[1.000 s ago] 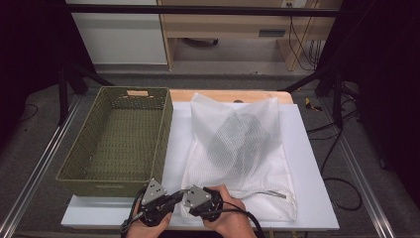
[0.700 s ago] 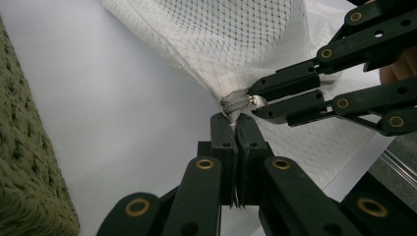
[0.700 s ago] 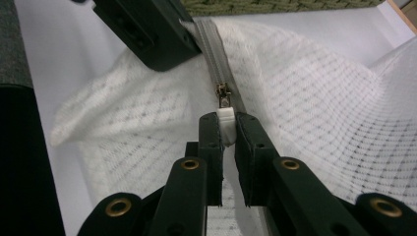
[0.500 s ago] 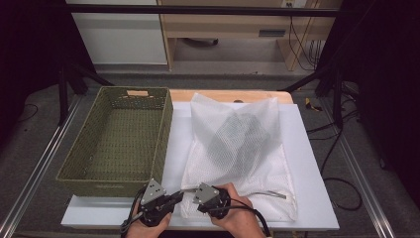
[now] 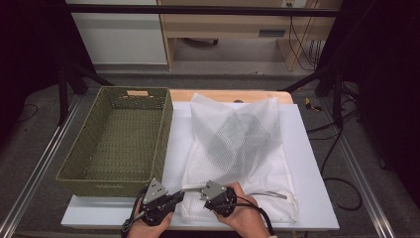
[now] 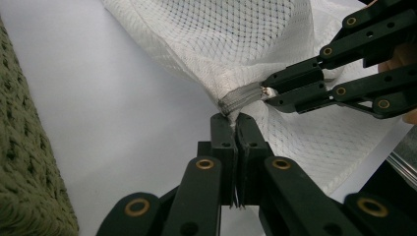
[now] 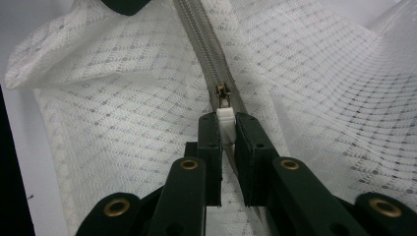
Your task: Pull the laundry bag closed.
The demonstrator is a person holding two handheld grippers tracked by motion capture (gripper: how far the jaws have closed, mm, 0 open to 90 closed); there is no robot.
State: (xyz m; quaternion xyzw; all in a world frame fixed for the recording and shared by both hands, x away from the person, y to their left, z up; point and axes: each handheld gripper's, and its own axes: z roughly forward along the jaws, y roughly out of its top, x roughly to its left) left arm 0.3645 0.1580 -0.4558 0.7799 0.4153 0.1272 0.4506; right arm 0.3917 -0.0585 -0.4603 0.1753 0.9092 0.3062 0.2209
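Since the earlier frames the right gripper [image 5: 204, 188] has slid a little to the right along the near edge of the mesh bag [image 5: 241, 148], away from the left gripper [image 5: 179, 194], which has kept its place; the bag and the basket [image 5: 116, 173] lie as before. The mesh bag is white, see-through netting with a dark bundle showing inside it, and it lies flat on the white board [image 5: 307, 148], just right of the basket, its near end by the person's hands. A grey zipper [image 7: 196, 34] runs along that near end. The right gripper's jaws pinch the small white zipper pull [image 7: 225, 123], pads pressed on it from both sides. The left gripper's jaws are pressed together on the bag's fabric at the end of the zipper [image 6: 241, 98], where the netting bunches up. There is one mesh bag, one green woven basket, one white board, and two grippers, one in each hand.
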